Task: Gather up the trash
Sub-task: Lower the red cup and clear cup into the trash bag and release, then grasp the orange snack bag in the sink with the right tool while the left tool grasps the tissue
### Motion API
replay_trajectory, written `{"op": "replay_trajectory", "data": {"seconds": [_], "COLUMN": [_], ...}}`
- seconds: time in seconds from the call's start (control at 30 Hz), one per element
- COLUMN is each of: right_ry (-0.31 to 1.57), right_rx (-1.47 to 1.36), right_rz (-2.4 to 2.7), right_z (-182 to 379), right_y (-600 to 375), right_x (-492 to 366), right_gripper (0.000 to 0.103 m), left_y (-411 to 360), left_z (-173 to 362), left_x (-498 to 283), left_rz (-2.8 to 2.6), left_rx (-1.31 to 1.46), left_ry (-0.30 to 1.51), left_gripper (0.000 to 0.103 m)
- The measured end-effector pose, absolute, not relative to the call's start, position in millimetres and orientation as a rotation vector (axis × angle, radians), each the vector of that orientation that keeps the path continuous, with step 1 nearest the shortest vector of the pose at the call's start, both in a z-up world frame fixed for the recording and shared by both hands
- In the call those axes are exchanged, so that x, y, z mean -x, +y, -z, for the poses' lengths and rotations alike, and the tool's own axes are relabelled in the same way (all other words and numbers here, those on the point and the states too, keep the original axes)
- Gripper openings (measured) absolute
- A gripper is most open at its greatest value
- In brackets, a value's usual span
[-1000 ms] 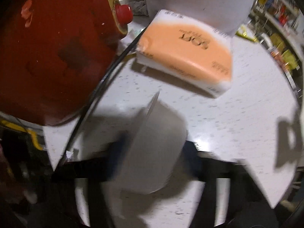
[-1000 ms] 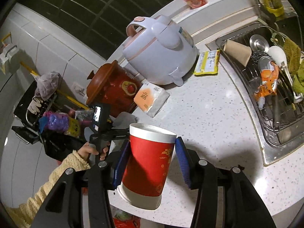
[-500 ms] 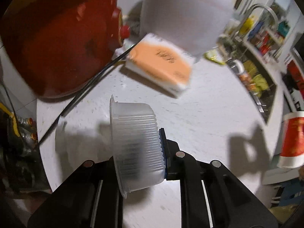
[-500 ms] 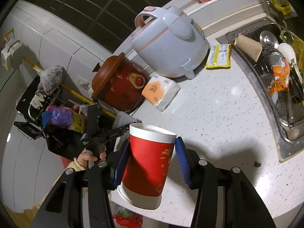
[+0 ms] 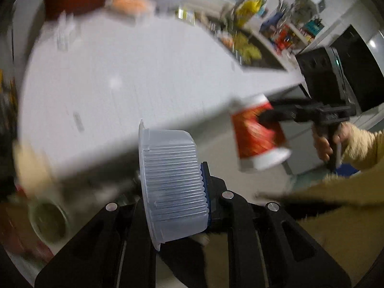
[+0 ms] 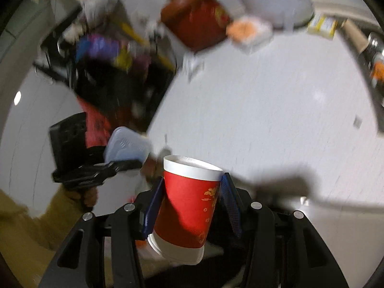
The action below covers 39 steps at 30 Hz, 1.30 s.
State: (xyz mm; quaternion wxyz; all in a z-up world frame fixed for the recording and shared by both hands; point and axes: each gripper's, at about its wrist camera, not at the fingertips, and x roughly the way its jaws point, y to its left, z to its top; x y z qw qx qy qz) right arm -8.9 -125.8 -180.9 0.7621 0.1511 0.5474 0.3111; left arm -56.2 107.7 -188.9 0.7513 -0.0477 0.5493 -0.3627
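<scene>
— What containers are in play, and is anything in them?

— 2. The left gripper (image 5: 176,189) has a clear ribbed plastic tub (image 5: 172,182), tipped on its side with its flanged rim toward the left of the left wrist view; I can see nothing inside it. The right gripper (image 6: 192,204) carries a red paper cup with a white rim and gold print (image 6: 189,206), mouth up and leaning a little; only white inner wall shows at the mouth, and the bottom is out of sight.

— How does the tub sit against the fingers?

— Its base presses on the blue pad (image 5: 205,187) of the right-hand finger, and the wall runs down between the 2 black fingers. The jaws have just been closing and are now pinched narrow on the tub wall (the other pad is hidden behind the plastic).

— And the cup?

— It stands between the 2 blue pads (image 6: 153,206), 1 on each side of its red wall, clamped there, with its white foot hanging below the pads.

— Where are both things relative to the white speckled countertop (image 5: 124,76)?

— Off it. In the left wrist view the tub hangs past the counter's near edge, and the cup, blurred, shows at the right, beyond that edge too, held out by a hand (image 5: 328,141) in a mustard sleeve. From the right wrist view the tub (image 6: 127,147) appears left of the cup, near it but apart.
</scene>
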Motion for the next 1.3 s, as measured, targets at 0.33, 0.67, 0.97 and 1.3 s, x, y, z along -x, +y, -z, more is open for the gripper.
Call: {"op": "replay_trajectory", "data": {"seconds": [0.33, 0.67, 0.97, 1.3], "right_ry": [1.447, 1.520, 1.477, 1.234], "right_rx": [-0.055, 0.088, 0.068, -0.053], "right_rz": [-0.578, -0.406, -0.363, -0.492], "right_z": [357.8, 482.2, 441.5, 257.7], "right_y": [-86.5, -74.8, -94.2, -112.2], "right_x": [51.6, 49.3, 44.7, 40.6], "right_gripper": [0.049, 0.072, 0.086, 0.097], "left_y": [84.2, 65.8, 60.6, 43.3], "left_z": [432.8, 540.8, 453.8, 296.5], "left_x": [105.1, 82.1, 82.8, 75.3], "left_rz": [0.609, 0.287, 0.272, 0.327], "left_rx": [0.140, 0.051, -0.023, 0.011], "left_ry": [1.610, 1.712, 1.580, 1.334], "left_gripper": [0.014, 0.086, 0.086, 0.089]}}
